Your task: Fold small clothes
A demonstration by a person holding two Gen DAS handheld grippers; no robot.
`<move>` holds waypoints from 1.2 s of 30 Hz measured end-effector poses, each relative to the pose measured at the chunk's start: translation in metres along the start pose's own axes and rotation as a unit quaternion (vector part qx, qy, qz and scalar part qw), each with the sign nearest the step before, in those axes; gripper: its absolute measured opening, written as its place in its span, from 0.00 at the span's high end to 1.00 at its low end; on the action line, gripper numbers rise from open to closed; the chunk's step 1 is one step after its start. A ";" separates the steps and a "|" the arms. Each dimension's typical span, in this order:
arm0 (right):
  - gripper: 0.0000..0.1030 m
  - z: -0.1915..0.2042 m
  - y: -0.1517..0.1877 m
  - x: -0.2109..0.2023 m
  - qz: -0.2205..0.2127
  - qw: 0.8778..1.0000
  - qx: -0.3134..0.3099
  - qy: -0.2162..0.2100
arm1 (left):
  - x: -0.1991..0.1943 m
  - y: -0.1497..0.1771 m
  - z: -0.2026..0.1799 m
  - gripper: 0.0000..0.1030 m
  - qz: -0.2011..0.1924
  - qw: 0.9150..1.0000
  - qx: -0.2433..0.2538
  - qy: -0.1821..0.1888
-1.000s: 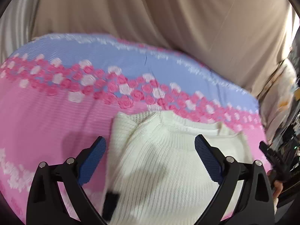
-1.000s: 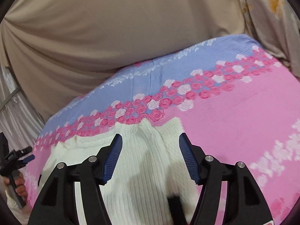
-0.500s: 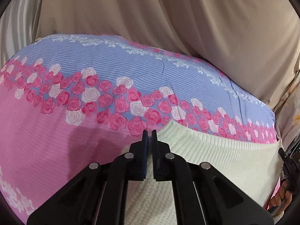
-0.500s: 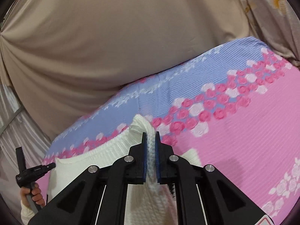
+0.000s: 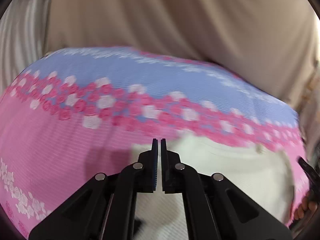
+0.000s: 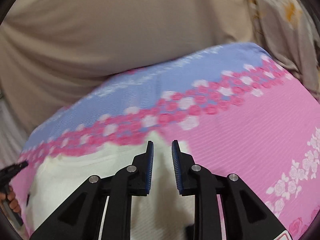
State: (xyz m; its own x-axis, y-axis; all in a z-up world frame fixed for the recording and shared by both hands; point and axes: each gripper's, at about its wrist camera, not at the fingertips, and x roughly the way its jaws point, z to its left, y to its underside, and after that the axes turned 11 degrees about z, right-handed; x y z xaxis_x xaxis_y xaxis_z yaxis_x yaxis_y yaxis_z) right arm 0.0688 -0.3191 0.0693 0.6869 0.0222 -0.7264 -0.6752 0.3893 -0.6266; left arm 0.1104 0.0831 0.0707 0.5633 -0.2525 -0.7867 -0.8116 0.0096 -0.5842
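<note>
A small white knitted sweater (image 5: 230, 172) lies on the pink and blue rose-patterned bed sheet (image 5: 60, 140). In the left wrist view my left gripper (image 5: 158, 142) has its jaws nearly together over the sweater's left edge, with a thin strip of white knit in the gap. In the right wrist view the sweater (image 6: 80, 172) lies below my right gripper (image 6: 162, 144), whose jaws stand partly apart over the sweater's right edge, gripping nothing. Both views are blurred by motion.
A beige curtain (image 5: 180, 20) hangs behind the bed. A floral cloth (image 6: 280, 20) hangs at the right. The other gripper and the hand holding it show at the frame edges (image 5: 308, 172) (image 6: 10, 176).
Both grippers closed on the sweater's edges and lifted them. Now the sweater lies lower and flatter, the right jaws have parted and released the knit, and the left jaws stay nearly closed.
</note>
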 end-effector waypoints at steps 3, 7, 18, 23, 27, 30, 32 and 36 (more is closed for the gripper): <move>0.79 0.063 0.034 -0.010 0.042 0.991 -0.099 -0.085 | -0.012 0.030 -0.049 0.82 0.029 0.995 0.083 0.047; 0.81 0.130 0.093 0.000 0.107 0.962 -0.205 -0.147 | 0.008 0.082 -0.091 0.80 0.106 0.980 0.141 0.088; 1.00 -0.043 0.114 -0.032 0.123 0.992 -0.023 -0.012 | -0.005 0.122 0.025 0.92 0.126 0.992 0.024 0.021; 0.84 -0.066 0.107 -0.058 0.085 0.996 0.029 0.014 | -0.015 0.120 0.021 0.93 0.119 0.993 -0.003 0.022; 0.84 -0.007 0.089 -0.053 0.065 0.997 -0.033 -0.033 | -0.021 0.108 -0.020 0.91 0.089 0.994 0.041 0.049; 0.84 0.048 0.085 -0.027 0.082 0.988 -0.087 -0.093 | -0.005 0.105 -0.048 0.91 0.097 0.992 0.068 0.053; 0.86 0.075 0.092 -0.011 0.095 0.983 -0.123 -0.094 | 0.012 0.107 -0.056 0.90 0.112 0.990 0.076 0.044; 0.95 0.075 0.096 0.015 0.098 0.986 -0.129 -0.046 | 0.016 0.110 -0.033 0.88 0.111 0.991 0.041 0.057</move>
State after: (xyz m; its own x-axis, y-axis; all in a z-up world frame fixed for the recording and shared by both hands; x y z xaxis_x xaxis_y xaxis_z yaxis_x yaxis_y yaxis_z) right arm 0.0343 -0.2123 0.0189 0.5500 0.1619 -0.8193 -0.8351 0.1214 -0.5366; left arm 0.0248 0.0485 0.0005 0.3472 -0.3438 -0.8725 -0.8953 0.1553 -0.4174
